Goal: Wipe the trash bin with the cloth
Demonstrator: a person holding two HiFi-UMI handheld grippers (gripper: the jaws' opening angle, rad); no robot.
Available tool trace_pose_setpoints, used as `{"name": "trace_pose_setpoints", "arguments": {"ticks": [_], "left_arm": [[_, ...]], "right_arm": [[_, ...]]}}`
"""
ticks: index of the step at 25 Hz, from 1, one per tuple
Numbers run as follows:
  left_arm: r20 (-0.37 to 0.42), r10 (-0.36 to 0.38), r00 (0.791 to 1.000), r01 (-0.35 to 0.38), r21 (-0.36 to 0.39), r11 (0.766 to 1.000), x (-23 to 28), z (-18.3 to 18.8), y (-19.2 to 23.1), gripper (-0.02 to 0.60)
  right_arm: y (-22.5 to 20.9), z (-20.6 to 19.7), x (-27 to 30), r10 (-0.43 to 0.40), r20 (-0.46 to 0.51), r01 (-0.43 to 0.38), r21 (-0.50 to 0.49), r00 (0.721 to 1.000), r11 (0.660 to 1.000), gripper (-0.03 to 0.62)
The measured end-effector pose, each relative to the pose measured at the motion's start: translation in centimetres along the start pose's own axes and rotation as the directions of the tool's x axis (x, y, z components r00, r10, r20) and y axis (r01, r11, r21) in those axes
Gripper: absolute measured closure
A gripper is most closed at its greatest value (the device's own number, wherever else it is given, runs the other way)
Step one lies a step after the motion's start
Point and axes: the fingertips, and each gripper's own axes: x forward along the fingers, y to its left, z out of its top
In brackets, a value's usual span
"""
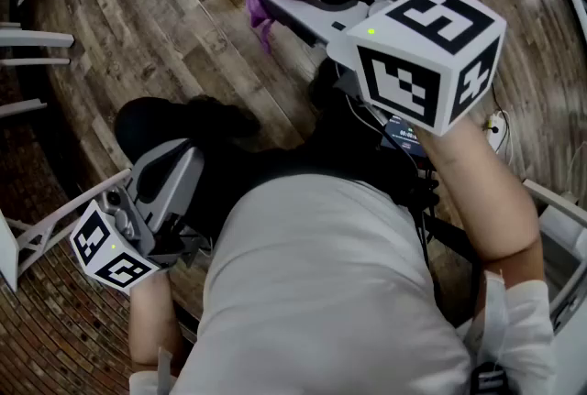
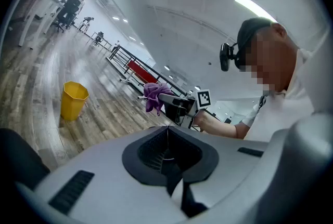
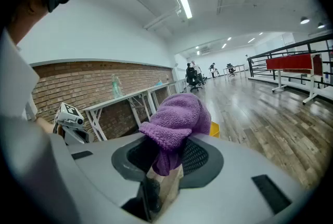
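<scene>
It is a large open-plan office hall, shown by its wood-plank floor [image 3: 270, 114], a brick wall [image 3: 62, 88] lined with long white tables [image 3: 132, 99], ceiling strip lights [image 3: 184, 4] and people [image 3: 193, 75] seated far off.

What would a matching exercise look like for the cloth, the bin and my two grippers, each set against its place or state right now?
Things:
1. purple cloth
2. yellow trash bin
3. left gripper
4. right gripper

Places or states:
A. stands on the wooden floor, untouched
B. shut on the cloth
C. bunched up, held off the floor
D. shut, with nothing in it

Pairs: 1-C, 2-A, 3-D, 4-B
</scene>
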Motion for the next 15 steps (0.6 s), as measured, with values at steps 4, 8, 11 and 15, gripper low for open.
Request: {"name": "trace_pose_setpoints", "arguments": {"ticks": [4, 8, 11, 15], "left_arm": [[-0.029, -0.042, 0.999, 0.040, -0.092, 0.995, 0.4, -1.3, -1.4, 0.575], [-0.027, -0.048, 0.998, 0.046, -0.094, 0.995, 0.4, -0.9, -1.4, 0.575], [-0.025, -0.045, 0.999, 0.042, -0.088, 0.995, 0.3, -0.9, -1.2, 0.575], [-0.027, -0.040, 0.999, 0.037, -0.095, 0.995, 0.4, -1.2, -1.2, 0.577]], "right_arm": [[0.6, -2.2, -2.0, -0.037, -0.107, 0.044, 0.069, 0.994, 0.997, 0.479], [0.1, -2.9, -1.9, -0.041, -0.129, 0.059, 0.138, 0.991, 0.989, 0.477], [0.0, -3.2, -1.5, -0.036, -0.123, 0.056, 0.169, 0.992, 0.984, 0.477], [0.0, -3.7, -1.6, -0.031, -0.132, 0.055, 0.183, 0.991, 0.982, 0.477]]}}
